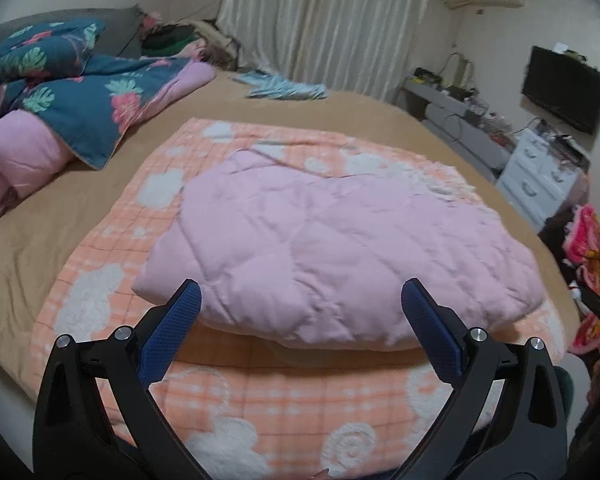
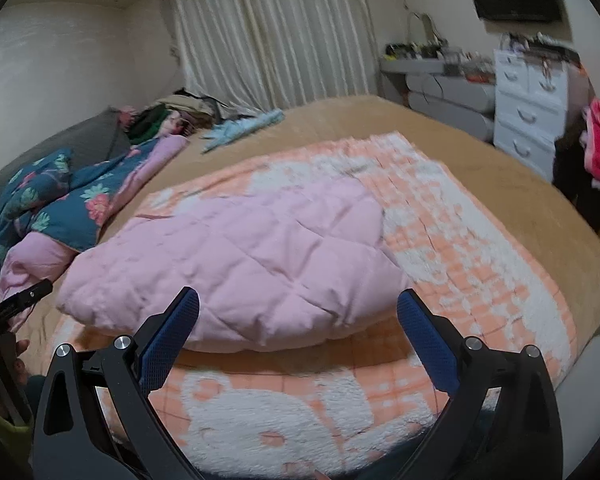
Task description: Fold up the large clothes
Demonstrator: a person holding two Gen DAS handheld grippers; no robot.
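Letting go and lining up the next fold

Judging from both wrist views, we are between folds: the pink quilted garment lies as a puffy, roughly folded bundle on the orange-and-white checked blanket, which is spread over the tan bed cover. Both tongs stand wide apart and hold nothing. The left gripper hovers above the near edge of the bundle, its blue pads clear of the cloth on either side. The right gripper hangs the same way over the same near edge, toward the bundle's right end, and part of the left tool shows at the left border of that view.

To do this step well, we would choose our corners before coming down: each gripper should take one end of the near edge, well apart, so that the padded layers lift evenly. We should bite only the pink garment and leave the blanket beneath untouched, since the two lie in contact. The thick filling will likely spring back, so a deep, firm pinch seems wiser than a fingertip nip.
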